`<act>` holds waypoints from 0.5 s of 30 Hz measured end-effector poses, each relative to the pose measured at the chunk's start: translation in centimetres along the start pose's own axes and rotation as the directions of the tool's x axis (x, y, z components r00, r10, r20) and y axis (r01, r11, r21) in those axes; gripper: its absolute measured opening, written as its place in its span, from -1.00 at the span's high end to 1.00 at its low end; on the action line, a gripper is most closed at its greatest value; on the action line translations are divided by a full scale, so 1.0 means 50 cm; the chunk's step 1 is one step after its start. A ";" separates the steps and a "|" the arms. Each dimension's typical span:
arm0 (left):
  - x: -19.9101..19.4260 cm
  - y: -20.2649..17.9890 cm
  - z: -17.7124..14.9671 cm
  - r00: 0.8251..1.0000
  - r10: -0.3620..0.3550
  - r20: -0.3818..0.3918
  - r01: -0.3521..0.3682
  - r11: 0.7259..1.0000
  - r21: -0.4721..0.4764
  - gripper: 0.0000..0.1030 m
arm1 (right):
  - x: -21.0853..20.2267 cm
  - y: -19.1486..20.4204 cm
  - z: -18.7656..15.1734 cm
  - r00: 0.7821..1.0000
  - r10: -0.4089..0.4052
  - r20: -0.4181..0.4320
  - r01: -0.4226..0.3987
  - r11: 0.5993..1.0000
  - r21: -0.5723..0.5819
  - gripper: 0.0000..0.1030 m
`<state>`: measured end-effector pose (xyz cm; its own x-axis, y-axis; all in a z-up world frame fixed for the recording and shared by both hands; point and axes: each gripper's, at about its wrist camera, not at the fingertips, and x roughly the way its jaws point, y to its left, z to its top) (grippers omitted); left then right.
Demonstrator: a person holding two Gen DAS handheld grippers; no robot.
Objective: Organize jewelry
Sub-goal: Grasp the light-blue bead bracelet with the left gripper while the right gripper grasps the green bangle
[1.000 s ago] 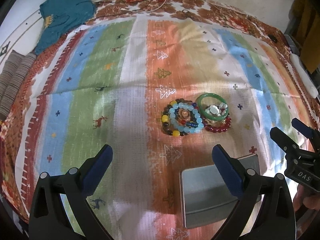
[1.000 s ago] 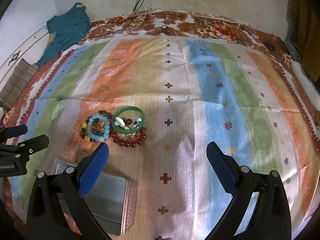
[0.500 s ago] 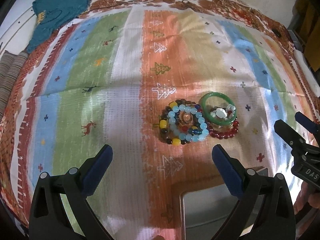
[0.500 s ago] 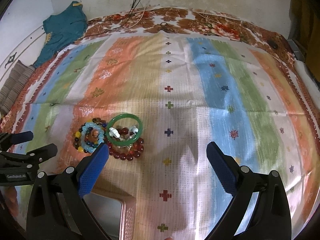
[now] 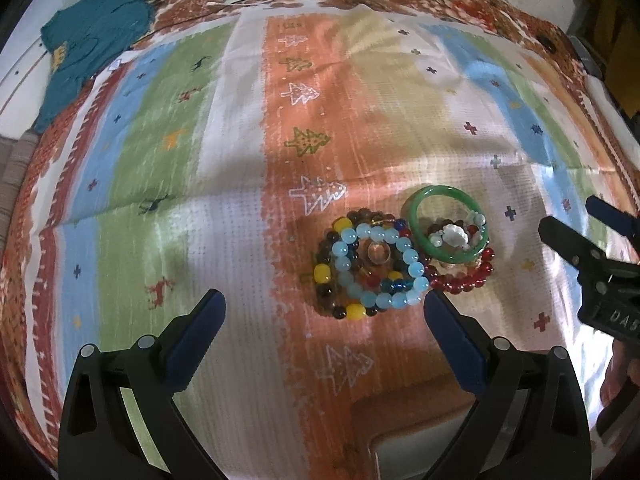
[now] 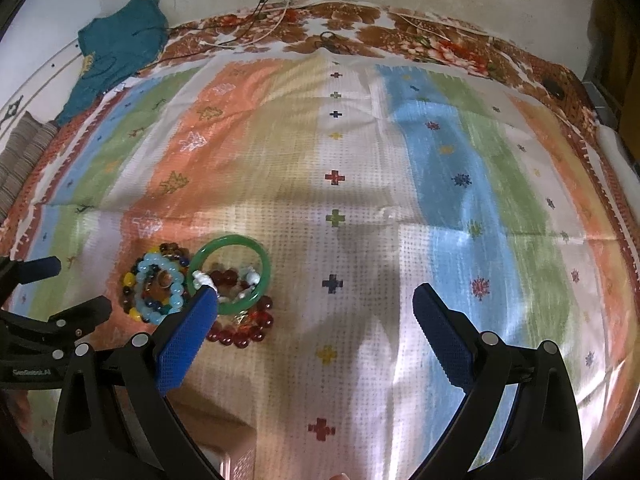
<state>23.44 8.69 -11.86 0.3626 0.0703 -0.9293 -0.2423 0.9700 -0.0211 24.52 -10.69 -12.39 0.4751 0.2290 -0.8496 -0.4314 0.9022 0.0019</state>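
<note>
A heap of jewelry lies on the striped cloth: a light blue bead bracelet (image 5: 404, 256) over a dark multicolour bead bracelet (image 5: 322, 274), a green bangle (image 5: 420, 208) with a white bead piece (image 5: 454, 236) inside it, and a red bead bracelet (image 5: 466, 280). My left gripper (image 5: 324, 308) is open, just short of the blue bracelet. My right gripper (image 6: 316, 304) is open; its left fingertip (image 6: 204, 300) is at the near rim of the green bangle (image 6: 264, 264). The blue bracelet (image 6: 146, 264) and red bracelet (image 6: 248, 330) show there too.
A metal box (image 5: 404, 460) sits at the near edge, mostly cut off; its pink side shows in the right wrist view (image 6: 240, 460). A teal garment (image 5: 88, 44) lies at the far left corner. Cables (image 6: 272, 28) lie at the far edge.
Both grippers have moved forward toward the jewelry heap, which now looks larger and nearer. The metal box has slid almost out of view below. Both grippers stay open.
</note>
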 end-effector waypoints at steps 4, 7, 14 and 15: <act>0.015 -0.001 0.009 1.000 0.008 -0.004 -0.008 0.999 0.039 -0.87 | 0.013 0.006 0.010 1.000 0.005 -0.007 -0.005 1.000 -0.006 -0.92; 0.025 0.002 0.018 1.000 -0.008 -0.018 0.009 0.998 0.063 -0.82 | 0.026 0.015 0.016 1.000 0.020 -0.020 -0.020 1.000 -0.019 -0.92; 0.045 0.009 0.049 0.999 -0.044 -0.029 0.046 0.995 0.088 -0.63 | 0.063 0.025 0.027 0.997 0.042 -0.065 -0.044 0.999 -0.028 -0.92; 0.048 0.010 0.051 0.999 -0.045 -0.031 0.048 0.995 0.092 -0.62 | 0.069 0.027 0.029 0.997 0.037 -0.069 -0.039 0.999 -0.035 -0.92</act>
<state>26.48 9.94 -13.15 0.3455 0.0191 -0.9382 -0.1410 0.9895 -0.0317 26.70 -8.17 -14.56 0.4051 0.2361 -0.8833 -0.4764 0.8791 0.0164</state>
